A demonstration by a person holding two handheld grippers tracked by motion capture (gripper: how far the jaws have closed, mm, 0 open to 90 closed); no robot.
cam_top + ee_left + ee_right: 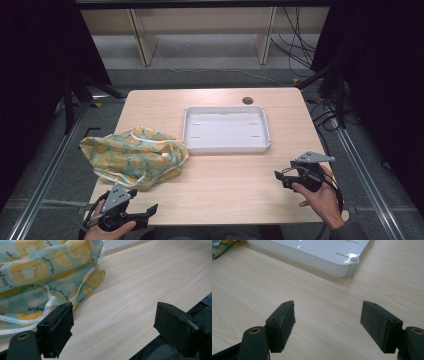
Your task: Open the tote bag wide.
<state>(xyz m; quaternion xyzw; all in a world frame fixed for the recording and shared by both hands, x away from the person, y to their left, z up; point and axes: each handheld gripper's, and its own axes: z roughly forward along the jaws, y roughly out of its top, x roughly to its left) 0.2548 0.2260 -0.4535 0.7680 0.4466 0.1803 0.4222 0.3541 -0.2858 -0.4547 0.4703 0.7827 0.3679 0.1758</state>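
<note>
**At the near edge, both tools poised before the first grab**

On the left of the pale wooden worktop (220, 190) lies a crumpled fabric bag printed with yellow lemon slices on green, trimmed with white tape (134, 156). It spills a little over the left edge and sits just beside the shallow white plastic tray (226, 144), which stands empty at the middle back. Down at the near left corner, the left hand-held gripper (150, 210) hovers with its jaws spread wide and nothing between them; from its own camera the bag's white-taped hem (50, 303) shows close beyond one black pad, not yet touched.

Over to the right, the right hand-held gripper (278, 176) is held above bare wood near the right edge, jaws likewise wide apart and empty, aimed toward the tray's near corner (352, 261).

To my eye this is the approach stage: nothing has been picked up, and the bag looks to be the thing wanted. Next the left tool would need to slide forward onto a fold or the hem and close on thin, slack cloth, low enough to catch it.
</note>
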